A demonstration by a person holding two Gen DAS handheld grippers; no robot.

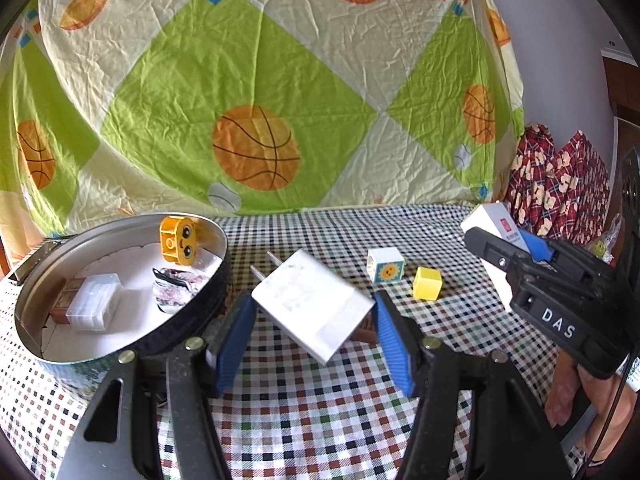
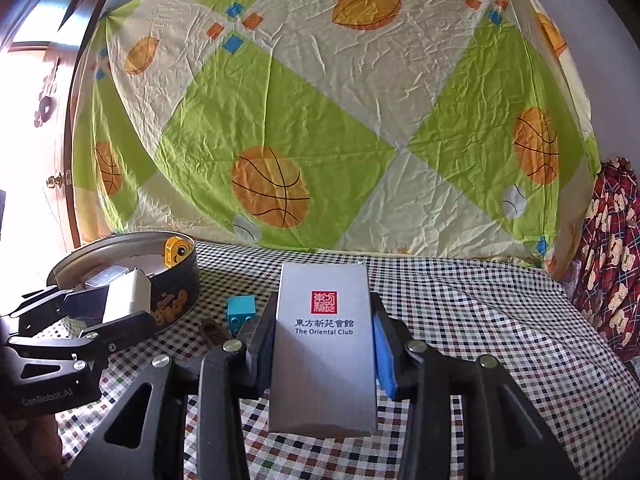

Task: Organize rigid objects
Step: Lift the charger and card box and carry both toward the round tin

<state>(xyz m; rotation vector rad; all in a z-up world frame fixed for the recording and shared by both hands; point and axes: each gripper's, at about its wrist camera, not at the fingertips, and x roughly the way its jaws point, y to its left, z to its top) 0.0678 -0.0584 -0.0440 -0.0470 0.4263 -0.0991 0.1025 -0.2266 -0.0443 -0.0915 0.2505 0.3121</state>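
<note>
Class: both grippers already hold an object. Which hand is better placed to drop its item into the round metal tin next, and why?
Left. The left gripper holds the white plug charger right beside the round metal tin. The right gripper, clamping the grey Oriental Club box, sits farther away across the checked tablecloth.

A basketball-print sheet (image 2: 320, 120) hangs behind the checkered tablecloth (image 2: 480, 320); daylight glares by a wooden door (image 2: 74, 140).

Your left claw (image 1: 314, 312) grips a white charger (image 1: 308, 304) above the checked surface (image 1: 440, 320), beside the round tin (image 1: 192, 320).
</note>
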